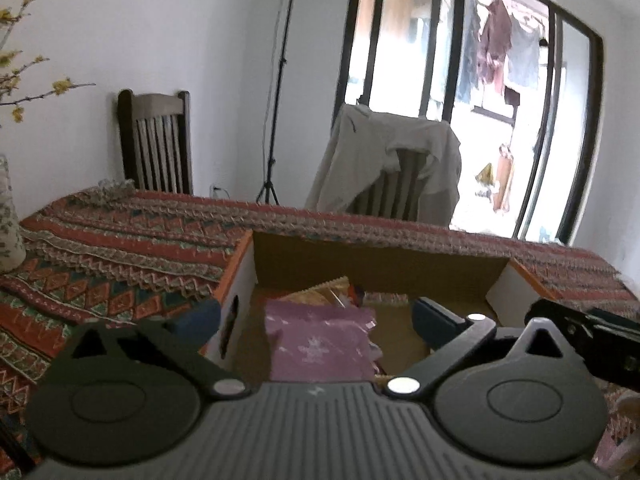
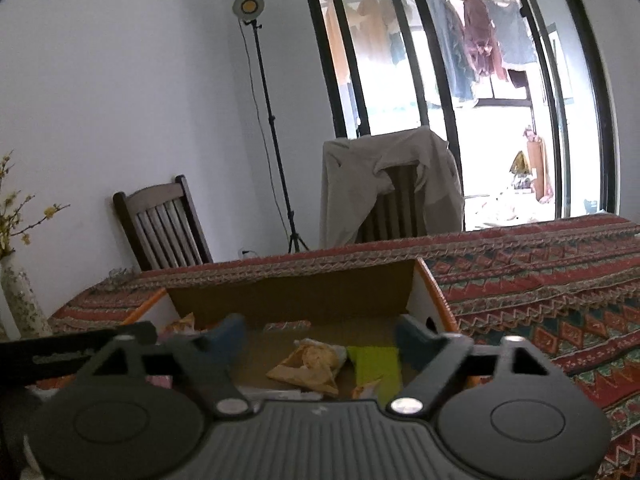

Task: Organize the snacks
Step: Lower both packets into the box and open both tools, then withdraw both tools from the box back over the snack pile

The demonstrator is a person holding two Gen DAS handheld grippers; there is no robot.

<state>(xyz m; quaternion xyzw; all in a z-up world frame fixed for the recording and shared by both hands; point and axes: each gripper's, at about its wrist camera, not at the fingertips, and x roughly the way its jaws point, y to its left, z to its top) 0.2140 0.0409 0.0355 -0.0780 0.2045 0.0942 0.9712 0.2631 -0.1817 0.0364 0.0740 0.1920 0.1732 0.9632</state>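
I see both my left gripper (image 1: 316,316) and right gripper (image 2: 320,334) spread wide and holding nothing above the box (image 1: 376,264), a purple packet (image 1: 320,344) at 6 o'clock inside it.

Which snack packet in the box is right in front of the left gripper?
The purple packet, lying flat in the cardboard box between the open fingers of the left gripper. The yellow-orange packet lies farther back, toward the box's far wall.

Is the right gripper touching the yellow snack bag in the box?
Apart. In the right wrist view the right gripper is open, and the yellow snack bag lies on the floor of the cardboard box between the fingers, clear of both.
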